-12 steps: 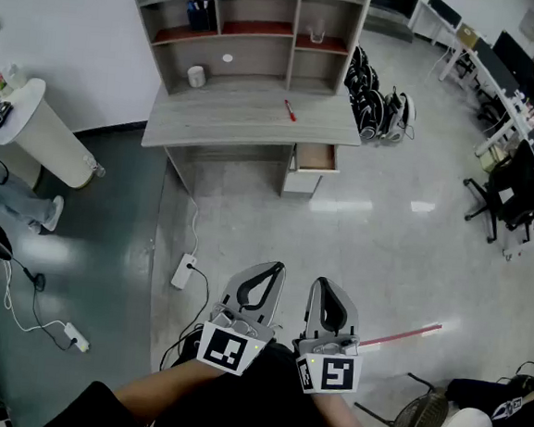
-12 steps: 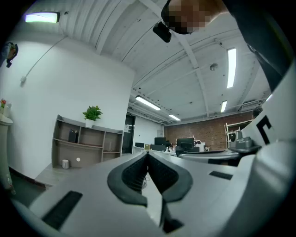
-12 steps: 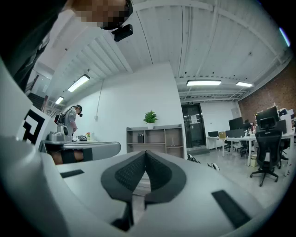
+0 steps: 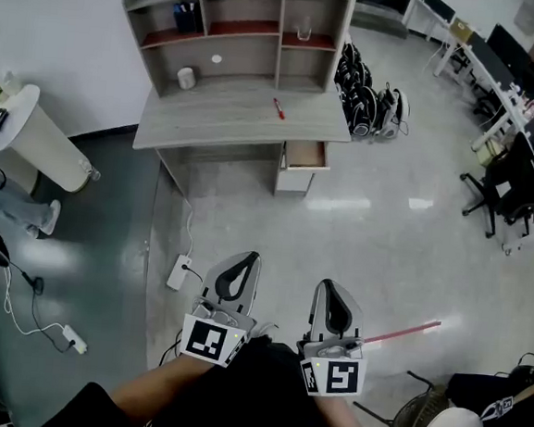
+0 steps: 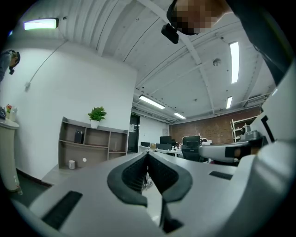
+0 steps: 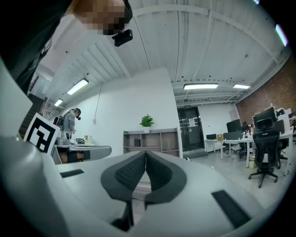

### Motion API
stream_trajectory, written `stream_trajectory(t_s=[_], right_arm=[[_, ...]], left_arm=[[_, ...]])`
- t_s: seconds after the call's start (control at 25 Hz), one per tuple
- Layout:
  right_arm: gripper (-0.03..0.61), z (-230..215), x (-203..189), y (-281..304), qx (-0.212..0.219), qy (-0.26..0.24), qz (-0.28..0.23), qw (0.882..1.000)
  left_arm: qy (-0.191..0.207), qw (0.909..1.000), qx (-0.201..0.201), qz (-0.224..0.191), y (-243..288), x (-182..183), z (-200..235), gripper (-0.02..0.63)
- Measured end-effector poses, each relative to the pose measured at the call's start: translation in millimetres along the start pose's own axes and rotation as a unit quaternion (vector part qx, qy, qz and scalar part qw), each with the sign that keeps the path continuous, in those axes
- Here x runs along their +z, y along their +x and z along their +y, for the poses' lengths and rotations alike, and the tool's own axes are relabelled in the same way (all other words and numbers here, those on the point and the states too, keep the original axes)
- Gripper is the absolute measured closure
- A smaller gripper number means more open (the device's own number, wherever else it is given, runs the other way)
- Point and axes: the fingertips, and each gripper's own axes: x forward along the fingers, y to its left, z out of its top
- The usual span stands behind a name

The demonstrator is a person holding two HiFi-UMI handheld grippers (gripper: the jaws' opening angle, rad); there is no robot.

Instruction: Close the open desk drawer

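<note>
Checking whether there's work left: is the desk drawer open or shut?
Open: the drawer juts out past the front edge of the desk, its brown inside exposed to the head view.

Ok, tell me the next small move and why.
Probably step forward toward the desk. The drawer under its right end stands pulled out, and a stretch of floor lies between it and both grippers. The left gripper and right gripper are shut and empty, held near the body, so neither looks able to push the drawer front from here.
</note>
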Motion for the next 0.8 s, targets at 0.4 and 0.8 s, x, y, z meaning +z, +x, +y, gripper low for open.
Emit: stream_trajectory(t_s=[0.4, 0.8], right_arm=[[0.561, -43, -26, -22, -0.022, 0.014, 0.015, 1.0], [0.561, -86, -44, 9, -0.047, 0.015, 0.037, 0.998]], left_arm=[[0.007, 0.9998, 0.017, 0.013, 13, -18, -15, 0.601], [0.0, 0.9998, -0.011, 0.018, 77, -37, -16, 0.601]])
